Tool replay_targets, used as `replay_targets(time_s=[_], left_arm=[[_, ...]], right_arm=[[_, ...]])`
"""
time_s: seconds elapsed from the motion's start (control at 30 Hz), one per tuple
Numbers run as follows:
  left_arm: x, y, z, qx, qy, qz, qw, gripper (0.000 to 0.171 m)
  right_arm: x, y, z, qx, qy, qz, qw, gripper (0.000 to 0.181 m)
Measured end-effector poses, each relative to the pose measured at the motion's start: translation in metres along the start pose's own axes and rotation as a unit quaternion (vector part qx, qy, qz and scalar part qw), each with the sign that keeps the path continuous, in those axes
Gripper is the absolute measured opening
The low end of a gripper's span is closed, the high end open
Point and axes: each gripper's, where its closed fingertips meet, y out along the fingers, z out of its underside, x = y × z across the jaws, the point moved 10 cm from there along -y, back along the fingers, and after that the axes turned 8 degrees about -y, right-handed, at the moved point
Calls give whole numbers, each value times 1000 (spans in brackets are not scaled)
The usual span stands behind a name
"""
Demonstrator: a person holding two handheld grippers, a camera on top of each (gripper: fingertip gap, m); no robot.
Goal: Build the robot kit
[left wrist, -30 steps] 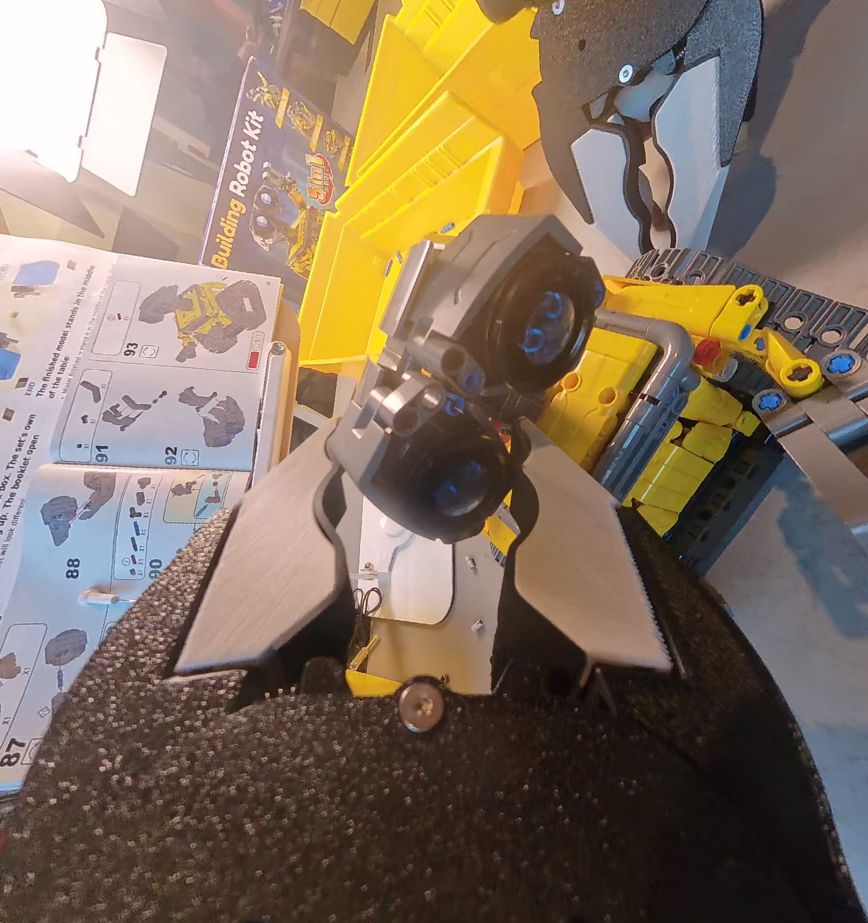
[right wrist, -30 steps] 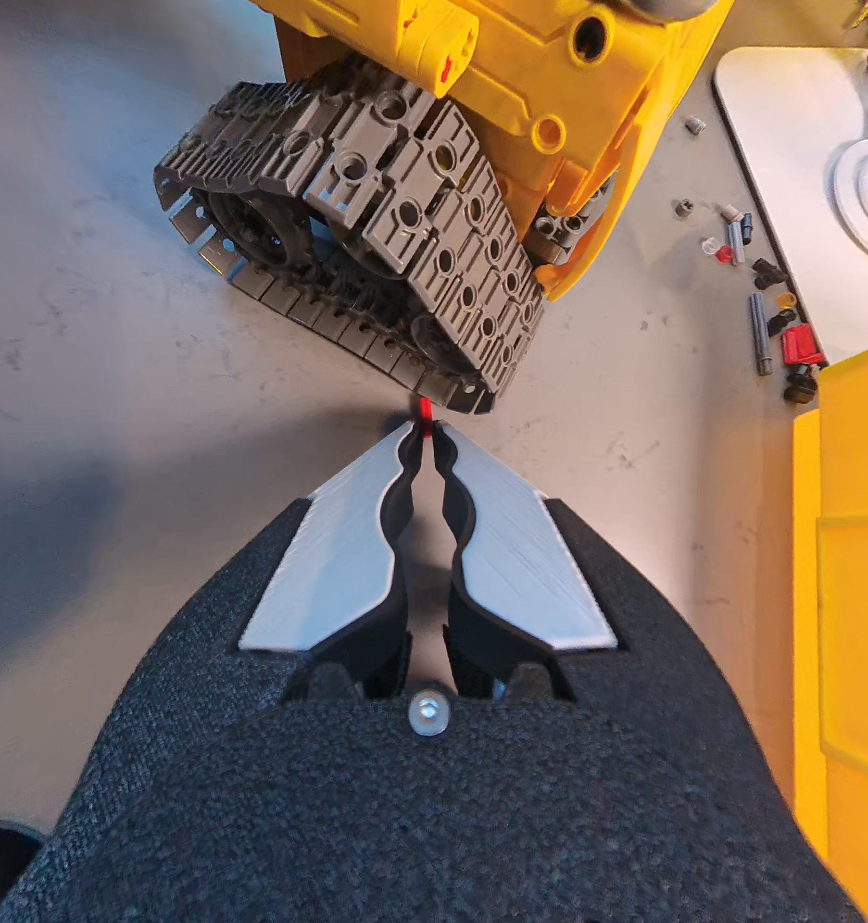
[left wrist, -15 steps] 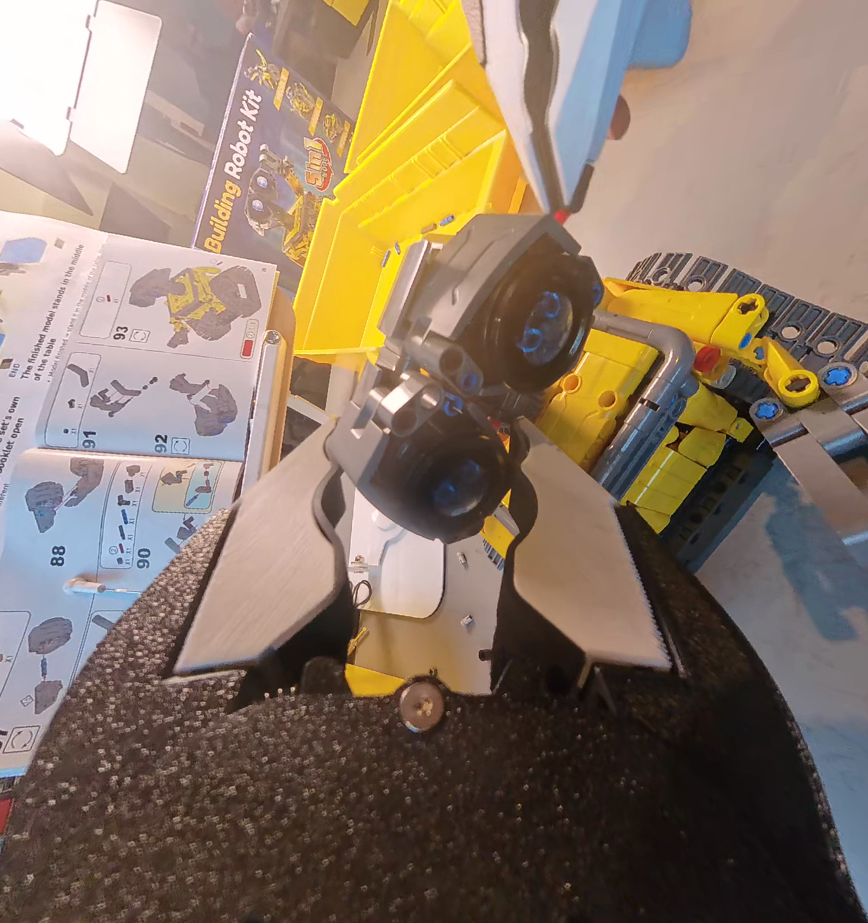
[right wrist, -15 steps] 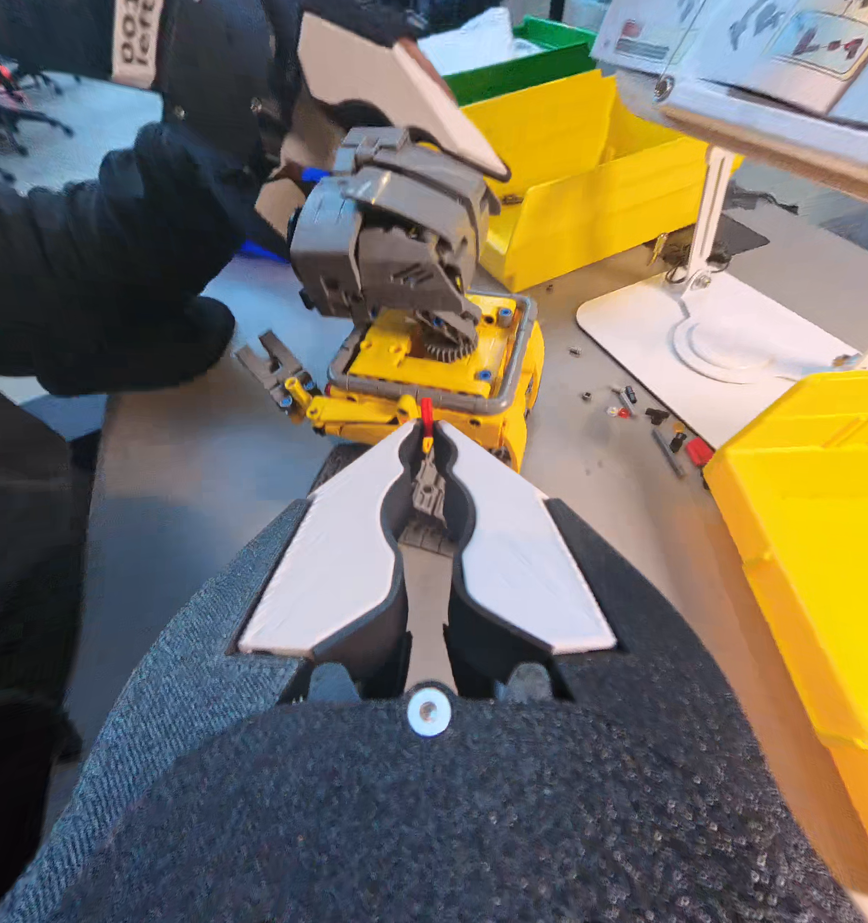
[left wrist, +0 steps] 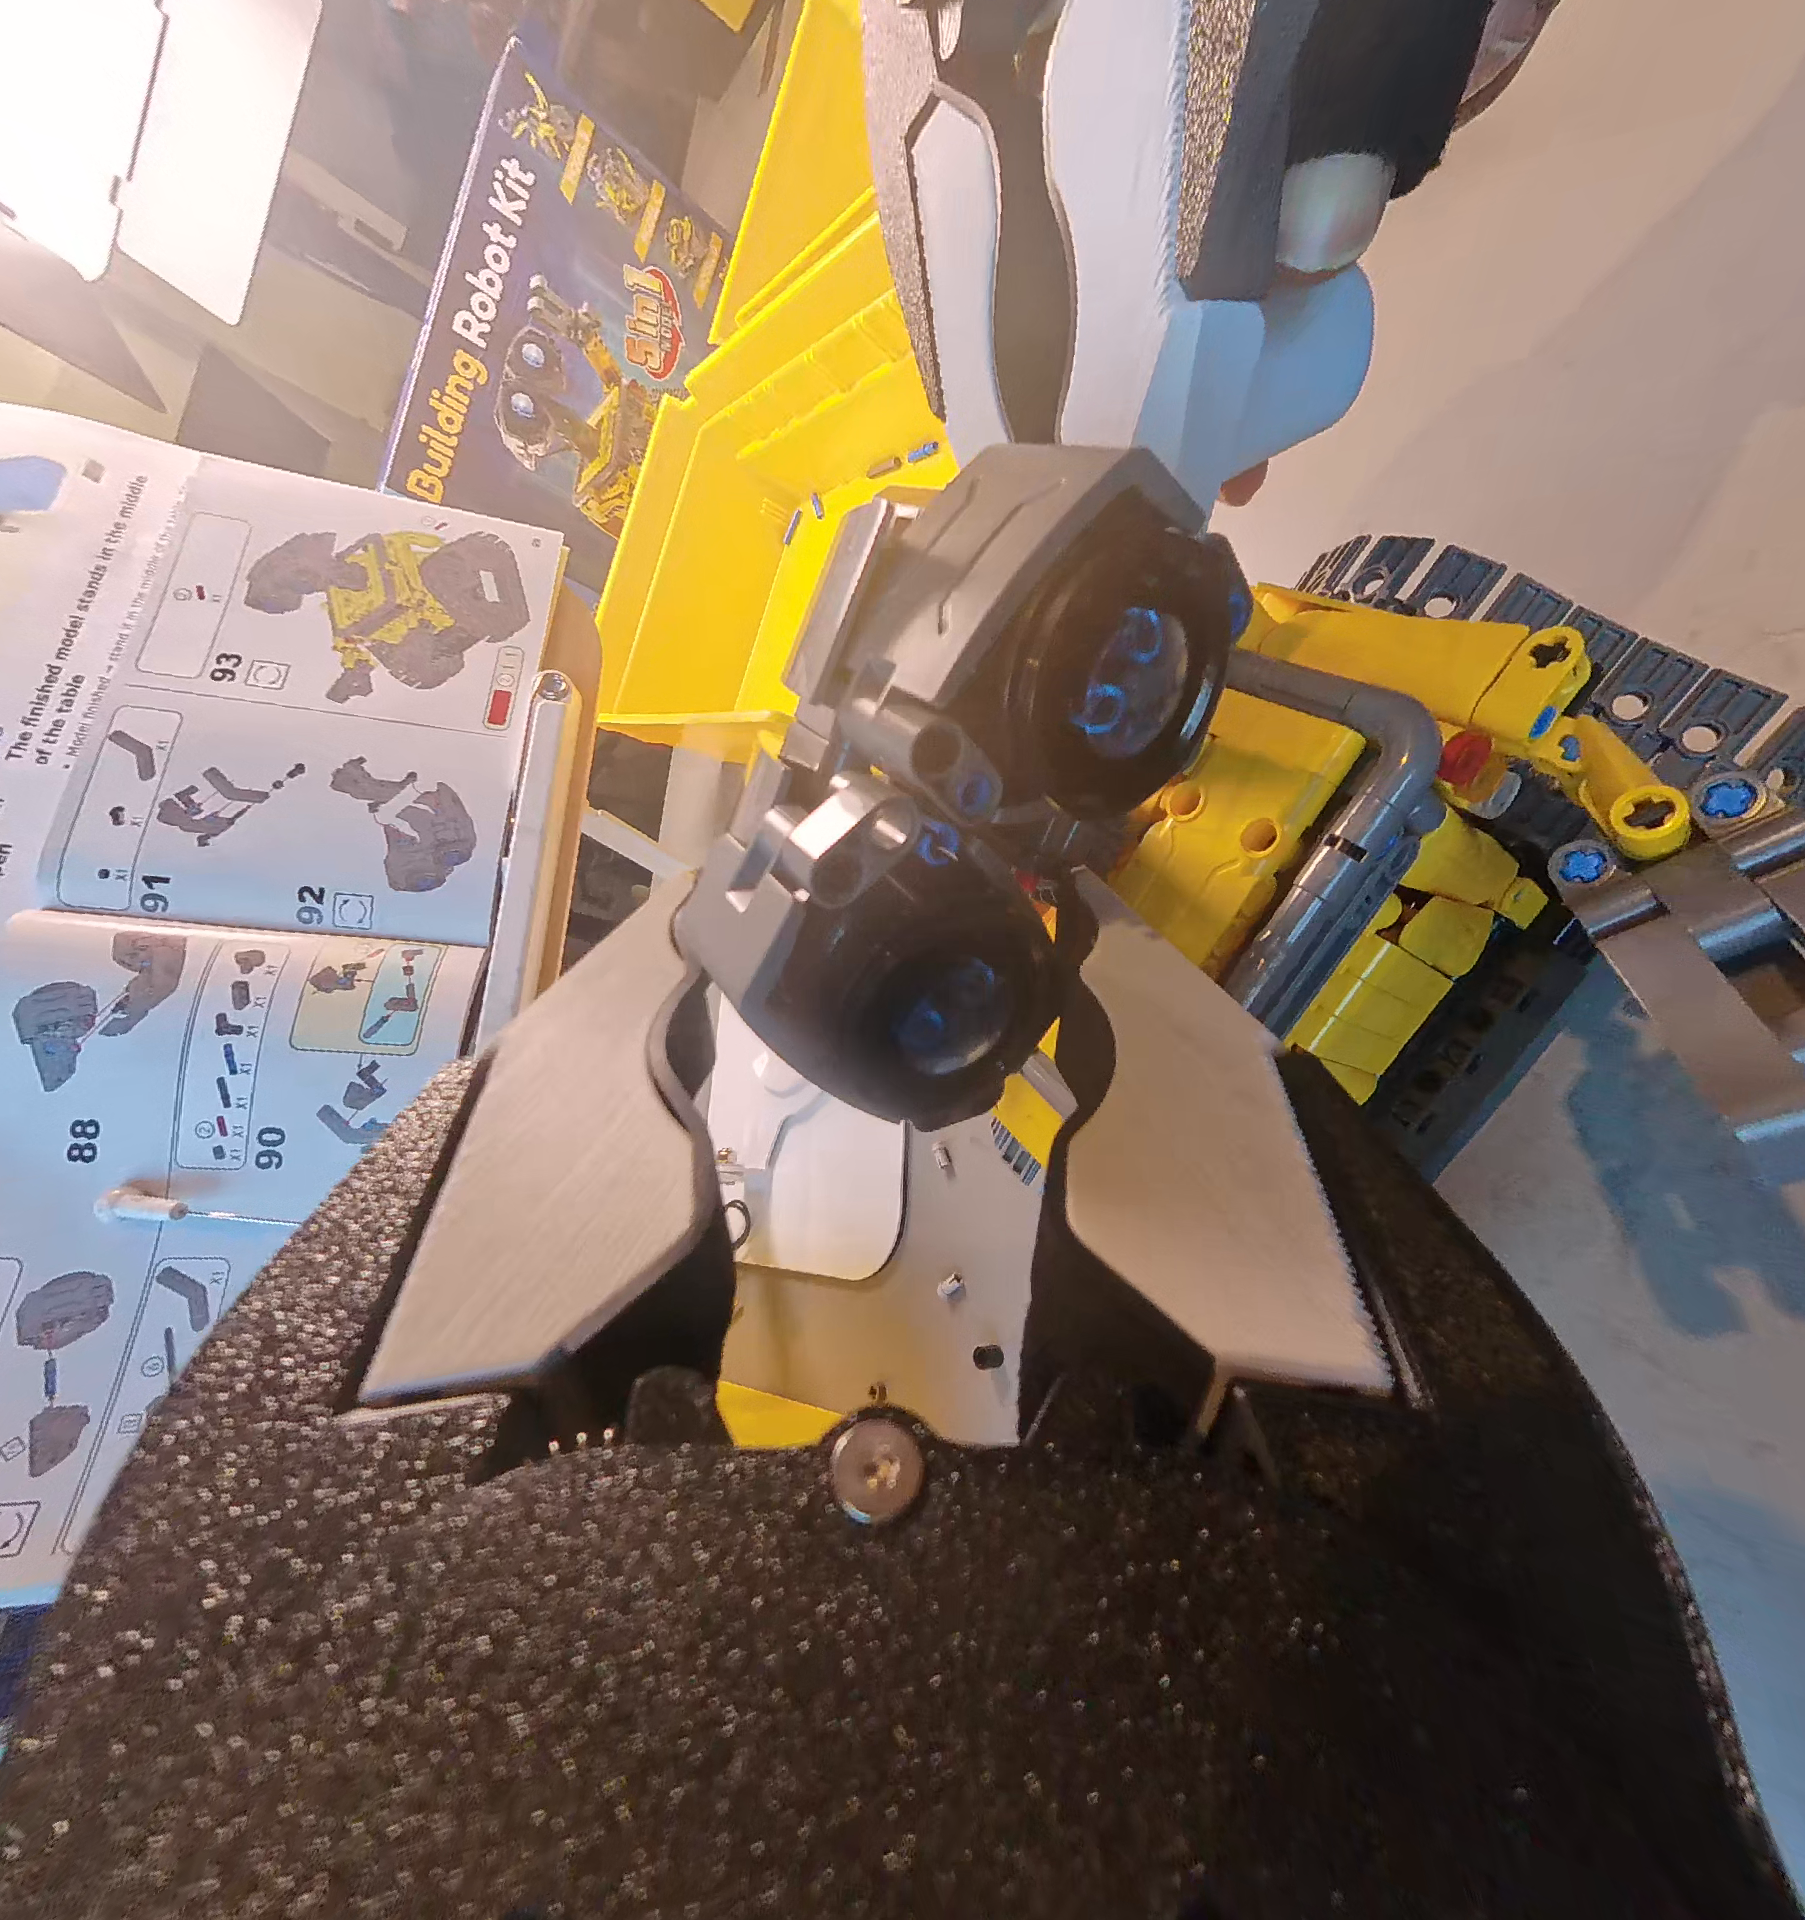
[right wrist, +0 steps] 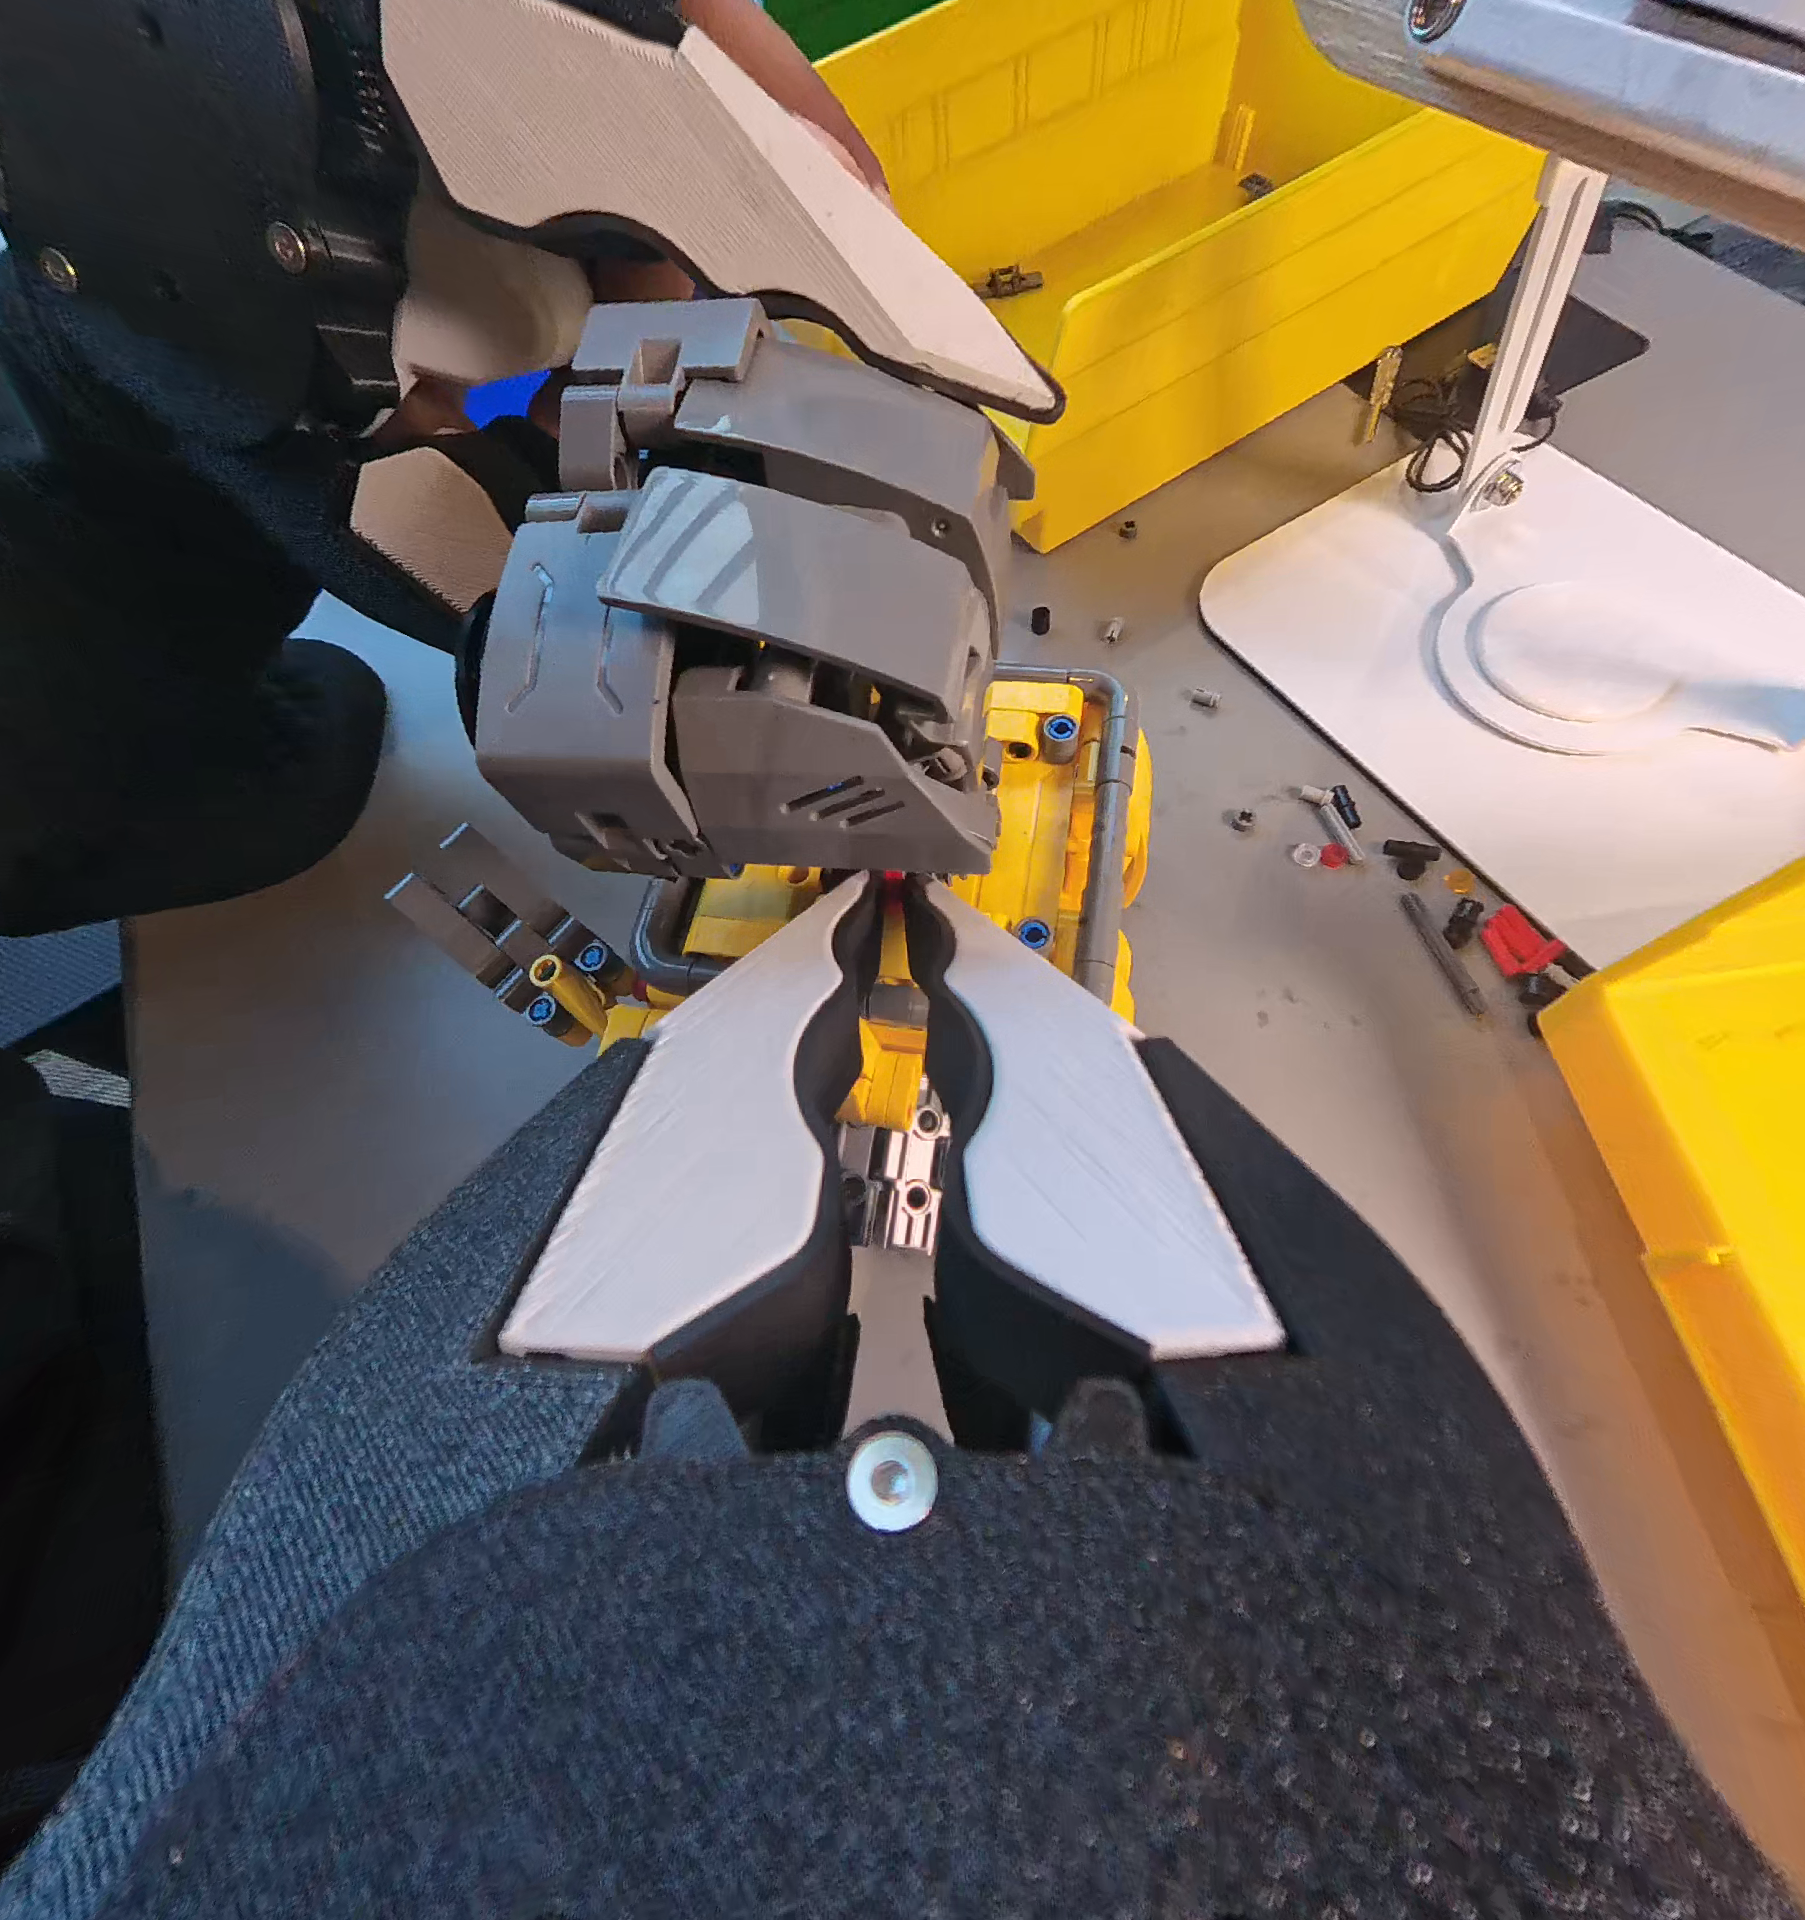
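The left tongs clamp the grey two-eyed robot head, lenses facing that camera, its long axis tilted, above the yellow tracked body on the table. The right tongs, nearly closed, pinch a small red piece, mostly hidden beneath the head. An instruction booklet stands behind.

Two tools, one brick robot, two yellow bins, one instruction booklet
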Motion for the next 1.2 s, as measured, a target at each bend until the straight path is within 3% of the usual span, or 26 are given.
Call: replay_targets(time_s=[0.5, 1.2], left_arm=[[1, 1, 0, 5, -18, 4, 1000, 64], [0, 0, 5, -31, -39, 5, 999, 64]], right_arm=[[5, 1, -4, 18, -11, 19, 1000, 2], [-2, 3, -16, 83, 99, -32, 991, 2]])
